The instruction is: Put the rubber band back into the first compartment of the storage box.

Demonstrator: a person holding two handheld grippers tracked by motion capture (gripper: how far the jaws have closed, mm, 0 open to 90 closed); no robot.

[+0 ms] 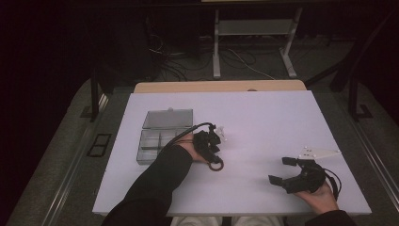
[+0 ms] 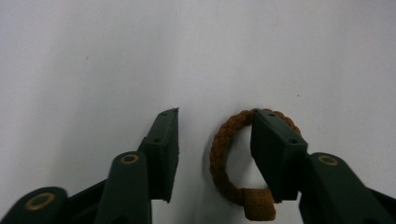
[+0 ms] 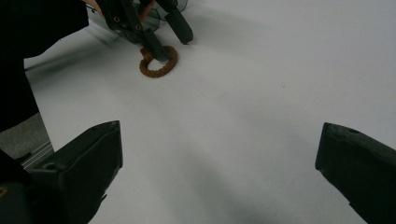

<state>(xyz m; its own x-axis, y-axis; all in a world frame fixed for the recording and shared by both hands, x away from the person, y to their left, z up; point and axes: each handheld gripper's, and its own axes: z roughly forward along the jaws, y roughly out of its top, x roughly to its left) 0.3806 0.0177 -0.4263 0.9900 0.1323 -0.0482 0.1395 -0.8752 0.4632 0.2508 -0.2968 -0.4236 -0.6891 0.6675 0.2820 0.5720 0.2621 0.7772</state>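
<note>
Straddling the braided bracelet [image 2: 224, 154] rim, left hand-held gripper [image 2: 215, 154] unclenched, one jaw inside the loop; clear box [image 1: 162, 134] nearby on tabletop [image 1: 263, 117].

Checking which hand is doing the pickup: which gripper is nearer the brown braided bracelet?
Left. The left gripper straddles one side of the bracelet, one jaw inside the loop; the right gripper rests apart, across the table.

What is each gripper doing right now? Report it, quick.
Left gripper: open, one of its fingers inside the bracelet, nothing pinched yet.
Right gripper: open, empty.
</note>
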